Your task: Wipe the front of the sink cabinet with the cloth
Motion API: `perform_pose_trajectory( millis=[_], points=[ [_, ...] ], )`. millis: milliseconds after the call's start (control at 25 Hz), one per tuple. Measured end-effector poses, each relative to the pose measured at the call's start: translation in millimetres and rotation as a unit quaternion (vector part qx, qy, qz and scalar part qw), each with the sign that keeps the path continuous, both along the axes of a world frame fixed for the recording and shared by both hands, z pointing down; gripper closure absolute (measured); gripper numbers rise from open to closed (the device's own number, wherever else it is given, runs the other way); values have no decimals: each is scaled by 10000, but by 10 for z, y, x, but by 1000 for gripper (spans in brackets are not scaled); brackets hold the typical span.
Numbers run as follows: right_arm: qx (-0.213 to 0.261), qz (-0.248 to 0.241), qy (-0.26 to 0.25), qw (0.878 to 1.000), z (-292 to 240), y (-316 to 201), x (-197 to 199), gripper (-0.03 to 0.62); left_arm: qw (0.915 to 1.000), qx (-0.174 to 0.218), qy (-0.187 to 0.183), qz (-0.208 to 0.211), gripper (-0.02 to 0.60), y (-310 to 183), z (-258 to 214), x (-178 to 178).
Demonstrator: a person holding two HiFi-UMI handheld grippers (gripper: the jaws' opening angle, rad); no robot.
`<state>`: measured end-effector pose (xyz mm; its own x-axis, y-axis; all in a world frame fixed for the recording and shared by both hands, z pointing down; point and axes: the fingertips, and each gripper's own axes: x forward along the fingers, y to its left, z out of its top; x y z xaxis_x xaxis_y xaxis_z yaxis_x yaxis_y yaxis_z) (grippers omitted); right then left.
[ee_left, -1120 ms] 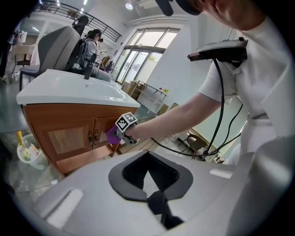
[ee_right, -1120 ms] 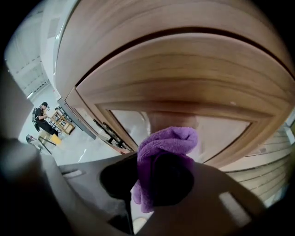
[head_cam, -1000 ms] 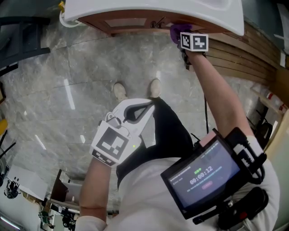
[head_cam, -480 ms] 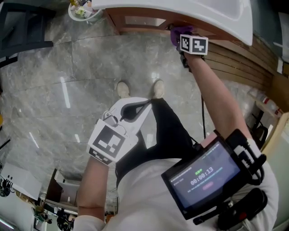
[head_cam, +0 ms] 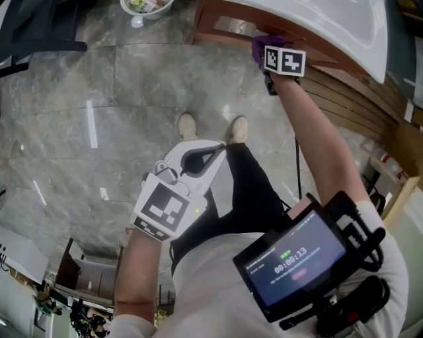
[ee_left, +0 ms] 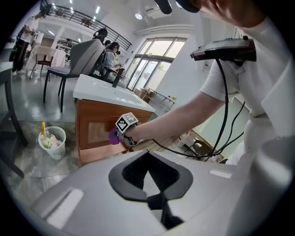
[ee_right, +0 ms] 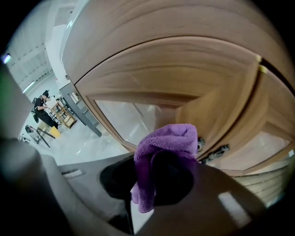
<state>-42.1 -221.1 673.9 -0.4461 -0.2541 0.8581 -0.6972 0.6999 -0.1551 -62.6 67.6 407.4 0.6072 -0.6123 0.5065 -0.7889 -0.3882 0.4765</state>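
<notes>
Right gripper (ee_right: 159, 177): my jaws are clamped on the cloth, my arm stretched forward to the cabinet, under the sink's rim.
Cloth (ee_right: 165, 144): purple, bunched, gripped between my right jaws; its folded top pokes out past the jaw tips and one end hangs down on the left side.
Cloth's place: at the cabinet front, high up near the top edge, just left of the two small metal handles (ee_right: 217, 150); I cannot tell if it presses the wood or sits just off it.
Cabinet (ee_right: 184, 78): brown wood front with a pale, shiny inset panel (ee_right: 133, 120) in the door, just left of the cloth.
Sink (head_cam: 330, 20): white, sits on top of the cabinet and overhangs its front.
Left gripper (head_cam: 198, 158): my jaws are closed together with nothing between them; I hold it near my body, above the floor, well apart from the cabinet.
Bin (ee_left: 51, 140): white mesh, with scraps inside, on the floor beside the cabinet's left end.
Floor (head_cam: 99, 99): grey marbled stone, glossy.
Screen (head_cam: 297, 261): on my chest, lit, showing a timer.
</notes>
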Motion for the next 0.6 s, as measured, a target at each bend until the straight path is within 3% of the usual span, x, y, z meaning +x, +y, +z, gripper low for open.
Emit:
perform_pose_trajectory(
  millis=[200,600],
  points=[
    [17,-239,-119,9996,-23,323,-467,522,9998,20,9,-214,577,344,6,-170],
    [-59,-842,-286,9960,-108,722,-1410,522,9974,129,65,-702,577,584,-6,-558]
  ],
)
